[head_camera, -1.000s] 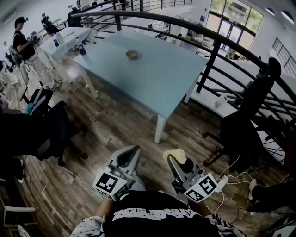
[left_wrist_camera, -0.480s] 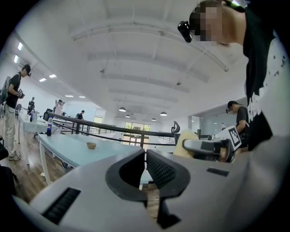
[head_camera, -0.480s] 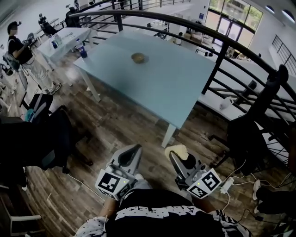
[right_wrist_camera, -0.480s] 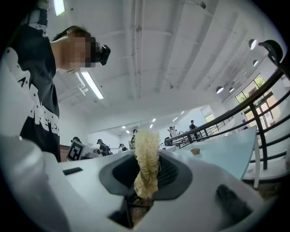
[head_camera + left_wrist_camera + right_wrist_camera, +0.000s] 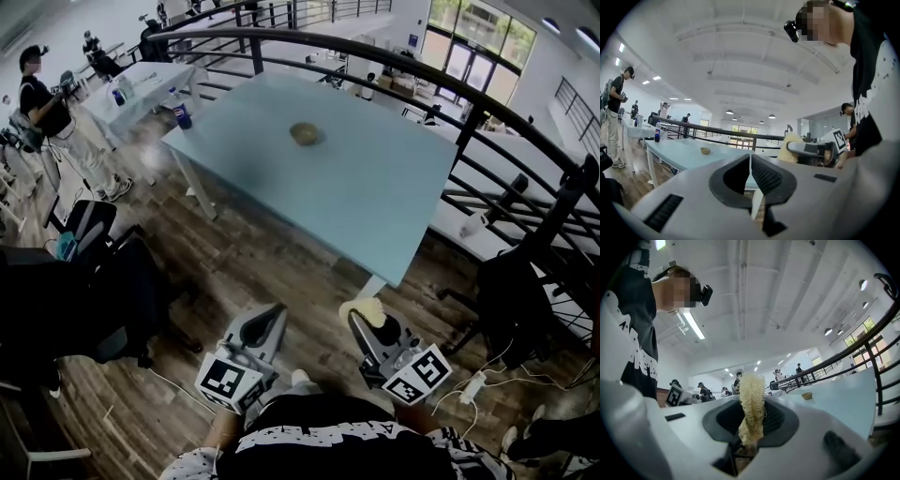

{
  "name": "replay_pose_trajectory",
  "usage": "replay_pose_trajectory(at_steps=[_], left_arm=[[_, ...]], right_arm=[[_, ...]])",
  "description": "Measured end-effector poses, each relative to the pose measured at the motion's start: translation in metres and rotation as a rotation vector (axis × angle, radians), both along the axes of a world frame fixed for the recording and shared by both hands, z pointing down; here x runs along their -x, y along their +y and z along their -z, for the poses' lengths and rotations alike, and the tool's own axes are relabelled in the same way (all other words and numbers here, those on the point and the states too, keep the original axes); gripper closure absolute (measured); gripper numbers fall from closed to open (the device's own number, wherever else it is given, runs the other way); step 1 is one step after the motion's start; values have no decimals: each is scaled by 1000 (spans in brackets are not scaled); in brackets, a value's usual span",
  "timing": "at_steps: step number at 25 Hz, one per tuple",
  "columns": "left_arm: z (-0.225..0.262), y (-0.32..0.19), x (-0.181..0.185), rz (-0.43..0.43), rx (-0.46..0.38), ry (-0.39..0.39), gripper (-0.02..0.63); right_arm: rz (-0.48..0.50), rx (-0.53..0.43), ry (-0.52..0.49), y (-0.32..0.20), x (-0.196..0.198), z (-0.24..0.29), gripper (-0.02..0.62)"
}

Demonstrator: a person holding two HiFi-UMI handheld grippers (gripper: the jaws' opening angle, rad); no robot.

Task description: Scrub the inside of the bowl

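A pale blue bench (image 5: 394, 197) stands on a wood-plank floor (image 5: 253, 253), hemmed by a curved black railing (image 5: 441, 80). The small tan bowl (image 5: 306, 133) sits alone near the bench's middle, well apart from both grippers, which are held over the floor short of its near corner. The left gripper (image 5: 272, 314) has its jaws pressed together on nothing. The right gripper (image 5: 361, 323) is clamped on a frizzy pale-yellow scrubber (image 5: 361, 308). A person (image 5: 47, 103) stands far left, past a dark office chair (image 5: 94, 291). A bottle (image 5: 184, 116) stands by the bench's far corner, though I cannot tell on which surface. The bowl's inside is too small to make out.
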State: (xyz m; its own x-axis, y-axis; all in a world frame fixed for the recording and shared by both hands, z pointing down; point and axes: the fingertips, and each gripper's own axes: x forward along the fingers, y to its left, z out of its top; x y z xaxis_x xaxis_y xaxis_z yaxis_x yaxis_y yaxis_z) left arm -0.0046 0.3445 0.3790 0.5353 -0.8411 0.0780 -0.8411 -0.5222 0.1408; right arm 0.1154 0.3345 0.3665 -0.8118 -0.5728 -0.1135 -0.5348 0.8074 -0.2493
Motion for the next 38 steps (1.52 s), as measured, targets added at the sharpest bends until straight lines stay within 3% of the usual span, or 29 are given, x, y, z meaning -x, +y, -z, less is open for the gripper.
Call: replay_pose_trajectory(at_steps=[11,24,31,38], left_arm=[[-6,-23,56,1,-17,20,588],[-15,-29,69,26,3,40,588],[-11,-76,89,69,-29,12,588],[1,-157,96,68,-45,-26,588]], right_arm=[[-24,-4,37,-26,50,-3,525],[-23,-14,59,-44,57,-2,525],[-14,-71,44,-102,67,4,525],[-23,-91,20,-186,71,7,525]])
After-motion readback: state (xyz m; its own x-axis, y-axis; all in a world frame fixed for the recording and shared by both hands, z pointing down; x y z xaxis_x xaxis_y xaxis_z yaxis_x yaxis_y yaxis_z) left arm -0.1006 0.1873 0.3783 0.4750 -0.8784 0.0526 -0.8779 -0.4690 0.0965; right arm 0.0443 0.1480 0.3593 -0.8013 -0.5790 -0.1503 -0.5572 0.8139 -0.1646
